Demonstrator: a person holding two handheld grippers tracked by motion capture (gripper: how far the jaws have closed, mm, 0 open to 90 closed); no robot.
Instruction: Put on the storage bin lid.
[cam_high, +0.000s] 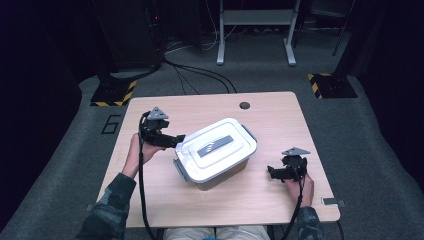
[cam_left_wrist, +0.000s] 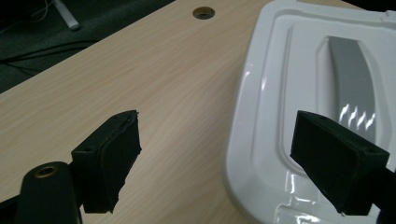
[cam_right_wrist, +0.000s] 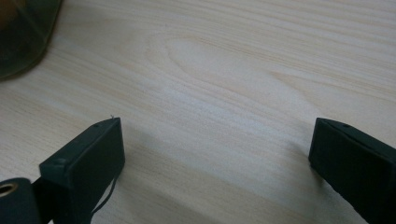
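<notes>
A white lidded box (cam_high: 216, 152) sits slightly askew in the middle of the table (cam_high: 270, 112), its lid (cam_high: 215, 143) seated on top with a grey handle (cam_high: 214, 146) running along the centre. A grey side latch (cam_high: 181, 170) shows at the near-left end of the box and another at the far-right end; whether either is clipped down or released cannot be told from the high view.

The left claw (cam_high: 179, 140) is at the box's left end, level with the lid rim. In the left gripper view its 2 jaws stand wide apart, 1 over bare table and 1 over the lid's edge (cam_left_wrist: 243, 140), with nothing pressed between the pads. So it holds nothing at this moment.

The right claw (cam_high: 274, 172) rests well apart from the box, near the table's right edge. Its own view shows both jaws spread wide over bare wood, empty, with a corner of the box base at the upper left (cam_right_wrist: 23, 37).

By my reading, the work concerns opening or closing this box. With the lid in place and neither claw gripping, either the lid has been fitted and only the withdrawal remains, or the latches and the lifting of the lid are all yet to do; the pictures alone do not settle which.
</notes>
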